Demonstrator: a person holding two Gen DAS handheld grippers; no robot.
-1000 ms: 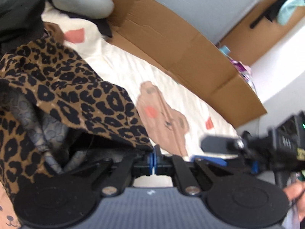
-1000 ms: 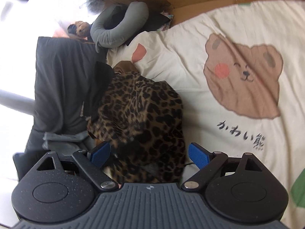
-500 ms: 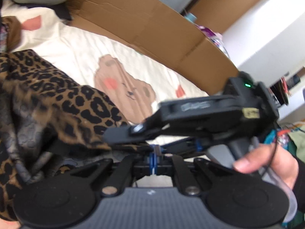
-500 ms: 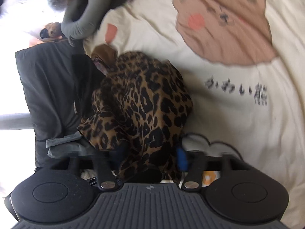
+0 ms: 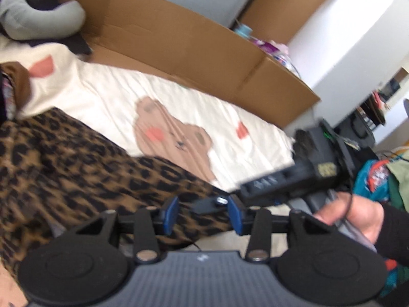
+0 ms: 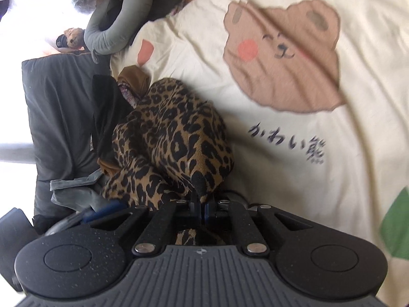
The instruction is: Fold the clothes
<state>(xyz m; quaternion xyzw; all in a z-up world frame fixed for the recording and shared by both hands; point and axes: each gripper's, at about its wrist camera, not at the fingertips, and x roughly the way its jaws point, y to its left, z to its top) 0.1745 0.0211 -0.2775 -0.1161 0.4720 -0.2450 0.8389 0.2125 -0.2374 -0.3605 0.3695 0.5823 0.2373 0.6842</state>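
A leopard-print garment point(image 5: 76, 168) lies bunched on a cream bedsheet point(image 5: 107, 89) printed with brown bears. In the left wrist view my left gripper point(image 5: 203, 213) is open, its blue pads apart over the garment's edge. The right gripper's body crosses in front of it, held by a hand point(image 5: 358, 217). In the right wrist view the garment point(image 6: 168, 143) is heaped just ahead, and my right gripper point(image 6: 202, 206) is shut on a fold of its near edge.
A cardboard wall point(image 5: 191, 48) runs along the bed's far side. A grey neck pillow point(image 6: 117, 23) and a dark grey folded cloth point(image 6: 58, 107) lie near the garment. Colourful clothes point(image 5: 378, 176) are piled off the bed's end.
My left gripper has let go of the leopard garment and opened. My right gripper has closed on the garment's near edge. The garment has dropped lower and spread.
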